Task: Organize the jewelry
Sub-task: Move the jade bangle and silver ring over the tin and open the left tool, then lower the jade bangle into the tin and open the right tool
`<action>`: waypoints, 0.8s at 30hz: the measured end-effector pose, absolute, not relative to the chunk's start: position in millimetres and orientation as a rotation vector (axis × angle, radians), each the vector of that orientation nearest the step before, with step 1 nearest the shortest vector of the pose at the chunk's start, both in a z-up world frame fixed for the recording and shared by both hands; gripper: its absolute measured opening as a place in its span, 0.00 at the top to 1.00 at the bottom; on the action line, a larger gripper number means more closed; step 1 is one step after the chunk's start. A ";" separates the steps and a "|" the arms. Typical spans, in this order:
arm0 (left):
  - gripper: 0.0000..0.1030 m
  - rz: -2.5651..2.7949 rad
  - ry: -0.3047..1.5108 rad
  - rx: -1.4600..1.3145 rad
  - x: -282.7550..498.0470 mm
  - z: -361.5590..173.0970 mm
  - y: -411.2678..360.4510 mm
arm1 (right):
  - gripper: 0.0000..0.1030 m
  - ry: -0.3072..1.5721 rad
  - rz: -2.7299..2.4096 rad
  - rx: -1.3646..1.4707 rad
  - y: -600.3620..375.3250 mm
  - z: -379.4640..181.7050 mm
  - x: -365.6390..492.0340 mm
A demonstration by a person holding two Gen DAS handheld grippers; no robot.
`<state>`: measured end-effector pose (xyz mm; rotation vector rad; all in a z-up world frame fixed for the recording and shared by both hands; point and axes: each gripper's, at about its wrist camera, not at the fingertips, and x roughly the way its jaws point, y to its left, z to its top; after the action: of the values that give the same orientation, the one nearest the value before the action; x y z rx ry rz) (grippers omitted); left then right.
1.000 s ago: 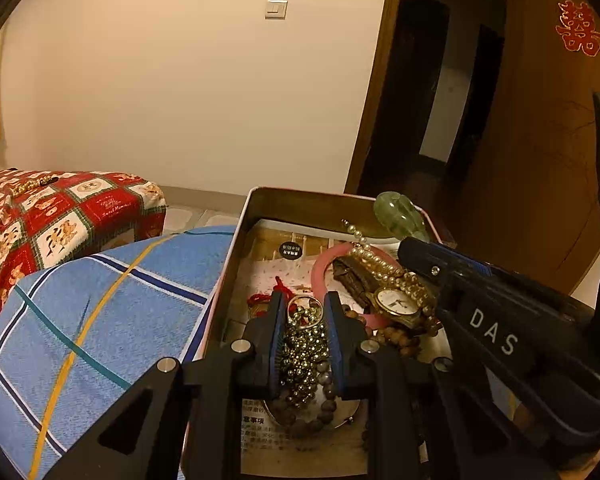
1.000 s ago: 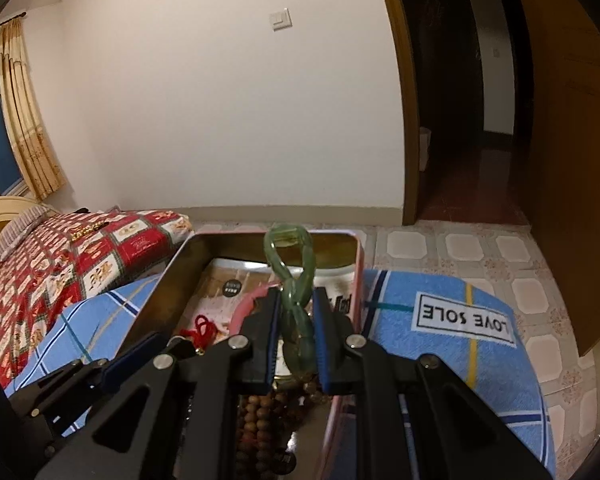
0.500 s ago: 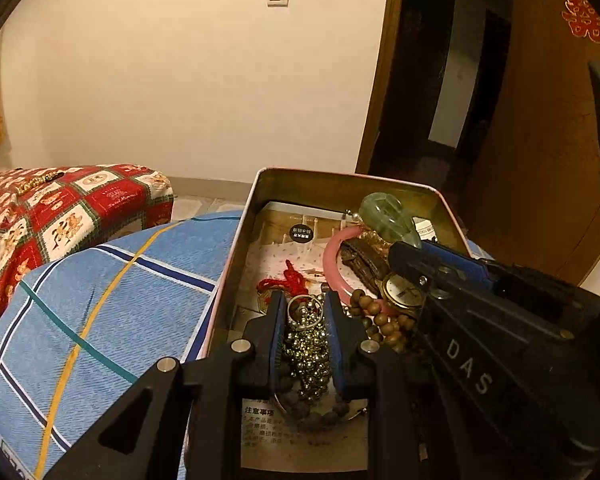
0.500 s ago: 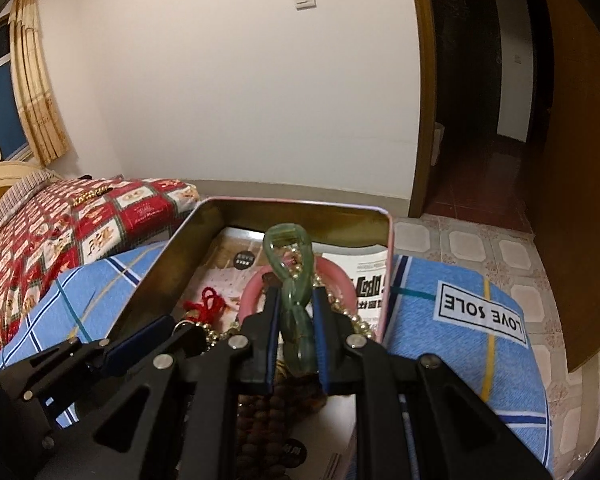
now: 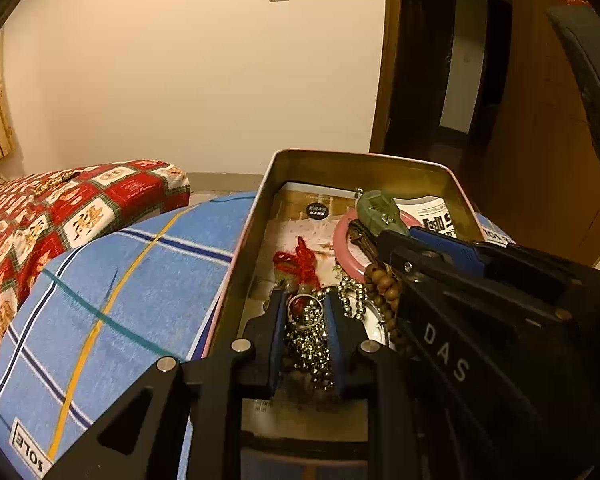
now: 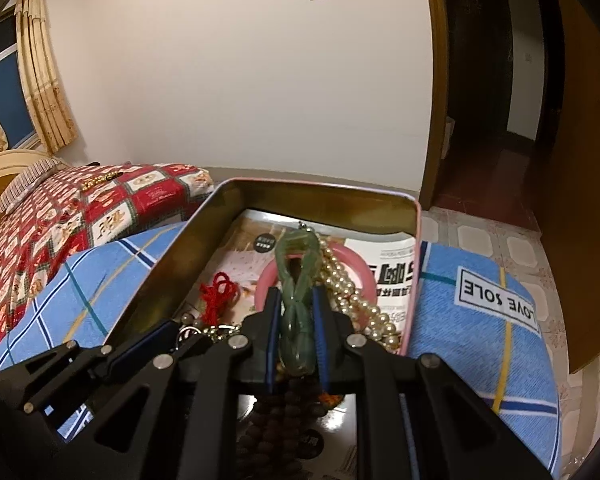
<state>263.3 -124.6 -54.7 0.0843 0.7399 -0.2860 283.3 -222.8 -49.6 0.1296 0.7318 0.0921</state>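
An open metal tin (image 5: pixel 364 159) (image 6: pixel 328 194) lies on a blue checked cloth (image 5: pixel 112 280) and holds mixed jewelry. My left gripper (image 5: pixel 304 300) is shut on a bunch of gold bead chain (image 5: pixel 309 338) with a ring, low inside the tin. My right gripper (image 6: pixel 298 294) is shut on a green jade chain bracelet (image 6: pixel 298 276), held upright over the tin; in the left wrist view it is the dark gripper (image 5: pixel 404 236) at right. Under them lie a pink bangle (image 5: pixel 346 246) (image 6: pixel 360 266), a pearl strand (image 6: pixel 354 296), a red knotted cord (image 5: pixel 300 260) (image 6: pixel 218 292) and brown wooden beads (image 5: pixel 384 284).
A red patterned bedspread (image 6: pixel 80 216) covers the bed at left, with a gold chain (image 6: pixel 100 180) lying on it. Printed paper (image 6: pixel 392 268) lines the tin's bottom. Tiled floor (image 6: pixel 500 248) and a dark doorway (image 6: pixel 484 80) are at right.
Both grippers tipped lower toward the tin while keeping their grips. The jade bracelet and bead chain sit deeper inside it, and the tin looks nearer in both views.
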 end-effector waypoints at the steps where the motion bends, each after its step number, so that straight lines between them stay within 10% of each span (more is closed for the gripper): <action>1: 0.81 -0.285 0.741 0.084 262.4 -55.0 -123.0 | 0.81 0.735 0.096 0.129 -221.3 -49.9 282.5; 24: 0.81 -0.228 0.760 0.109 188.7 -56.1 -100.7 | 0.79 0.769 0.261 0.086 -190.9 -51.7 238.4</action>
<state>188.7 -100.7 -56.1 0.1086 0.7596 -0.2284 238.4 -190.9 -51.7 0.0857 0.7686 0.2610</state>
